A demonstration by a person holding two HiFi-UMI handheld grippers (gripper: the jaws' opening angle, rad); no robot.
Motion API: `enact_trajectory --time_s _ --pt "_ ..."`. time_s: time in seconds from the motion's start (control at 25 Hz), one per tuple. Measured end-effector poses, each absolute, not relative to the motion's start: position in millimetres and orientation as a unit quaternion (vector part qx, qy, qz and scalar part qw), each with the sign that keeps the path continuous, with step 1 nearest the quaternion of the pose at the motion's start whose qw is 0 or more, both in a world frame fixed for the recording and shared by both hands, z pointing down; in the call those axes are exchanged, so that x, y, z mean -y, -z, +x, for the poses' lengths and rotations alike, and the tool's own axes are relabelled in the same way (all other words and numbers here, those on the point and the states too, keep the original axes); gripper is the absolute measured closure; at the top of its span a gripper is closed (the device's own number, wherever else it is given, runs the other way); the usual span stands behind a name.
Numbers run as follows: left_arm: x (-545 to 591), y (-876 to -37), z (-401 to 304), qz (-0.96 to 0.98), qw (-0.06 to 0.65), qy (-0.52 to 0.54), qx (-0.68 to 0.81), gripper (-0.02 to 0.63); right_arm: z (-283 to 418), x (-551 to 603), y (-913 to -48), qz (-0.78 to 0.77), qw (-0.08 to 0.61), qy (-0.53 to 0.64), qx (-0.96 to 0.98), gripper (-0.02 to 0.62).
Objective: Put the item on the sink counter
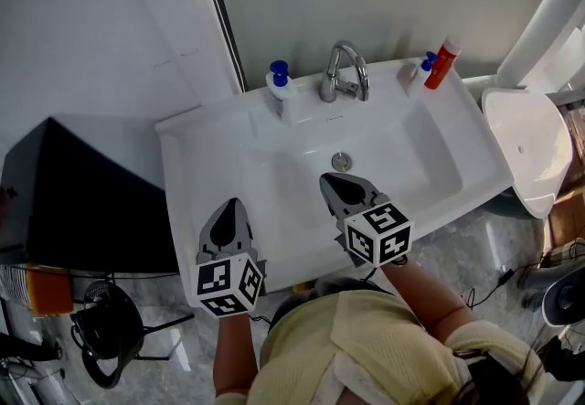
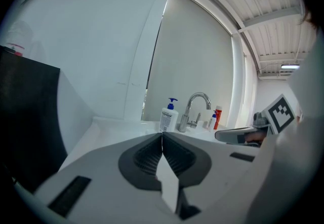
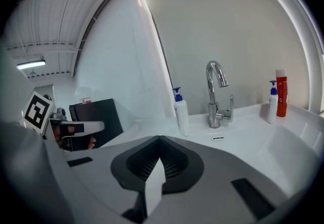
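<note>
Hovering at the sink (image 1: 187, 175), left gripper (image 1: 231, 208) and right gripper (image 1: 335, 184) both have jaws together, empty. Blue-capped pump bottle (image 1: 279, 85) stands on the counter (image 1: 306, 111) by the tap (image 1: 345, 72), label print unreadable.

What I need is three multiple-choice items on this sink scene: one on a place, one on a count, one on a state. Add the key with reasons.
1. Where does the red bottle stand?
A. In the basin
B. At the back right corner of the sink counter
C. On the black cabinet

2. How many bottles have a blue pump top?
A. One
B. Two
C. Four

3. How do the jaws of the right hand-held gripper stand?
A. Wide apart
B. Shut on a bottle
C. Shut, with nothing between them

Key: 1 B, it stands on the rim right of the faucet. 2 B, the pump bottle left of the faucet and the small pump bottle beside the red bottle. 3 C, the right gripper view shows the pads meeting on nothing.
</note>
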State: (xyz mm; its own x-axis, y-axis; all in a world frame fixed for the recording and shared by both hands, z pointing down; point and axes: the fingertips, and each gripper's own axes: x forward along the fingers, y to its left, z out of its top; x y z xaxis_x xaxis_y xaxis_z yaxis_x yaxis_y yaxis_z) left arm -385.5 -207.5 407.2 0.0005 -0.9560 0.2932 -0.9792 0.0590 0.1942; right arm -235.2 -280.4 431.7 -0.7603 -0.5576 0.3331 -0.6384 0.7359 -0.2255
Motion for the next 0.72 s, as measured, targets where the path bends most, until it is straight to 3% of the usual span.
enact_trajectory --time_s 0.72 --pt "212.1 -413.2 -383.6 0.687 0.186 -0.046 0.701 0.568 -240.5 285.4 -435.5 0.319 0.144 -0.166 0.922 0.572"
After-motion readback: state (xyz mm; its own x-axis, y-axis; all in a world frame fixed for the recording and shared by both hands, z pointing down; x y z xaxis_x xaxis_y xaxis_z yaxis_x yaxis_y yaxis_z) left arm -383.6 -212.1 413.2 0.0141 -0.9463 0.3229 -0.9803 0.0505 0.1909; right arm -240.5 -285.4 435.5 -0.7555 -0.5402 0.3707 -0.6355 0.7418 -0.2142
